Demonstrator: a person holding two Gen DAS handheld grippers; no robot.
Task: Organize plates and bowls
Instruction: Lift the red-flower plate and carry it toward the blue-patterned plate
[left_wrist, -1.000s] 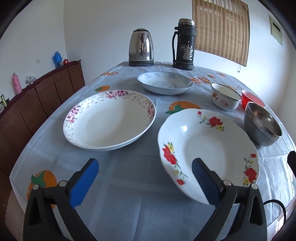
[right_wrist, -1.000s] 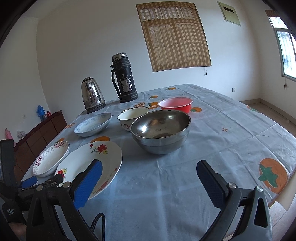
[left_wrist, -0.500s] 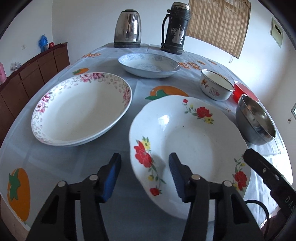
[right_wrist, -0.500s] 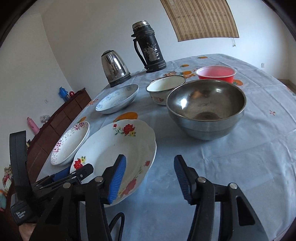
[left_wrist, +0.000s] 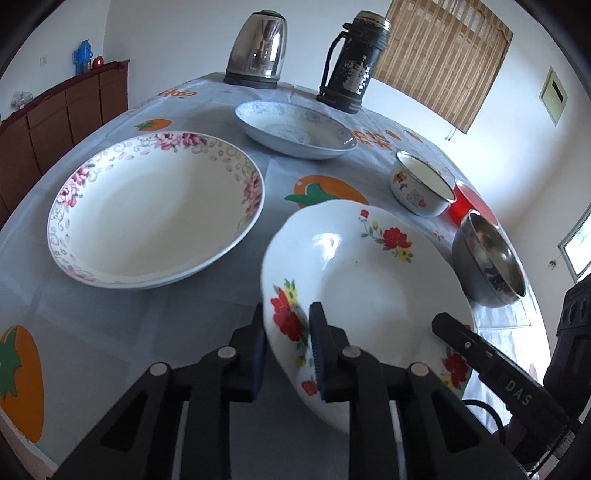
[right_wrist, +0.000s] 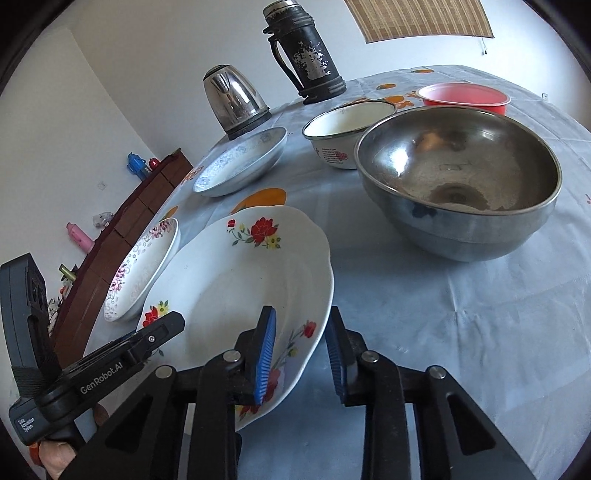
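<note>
Kettle standing at far table edge, steel, on dark base. Black flask standing upright just beside it, paint flaking. Table wearing pale blue cloth with orange fruit prints. Bamboo blind hanging on wall behind flask. Brown cabinet running along wall off to one side, carrying blue bottle and small red thing. Pink bottle lying further along cabinet.
</note>
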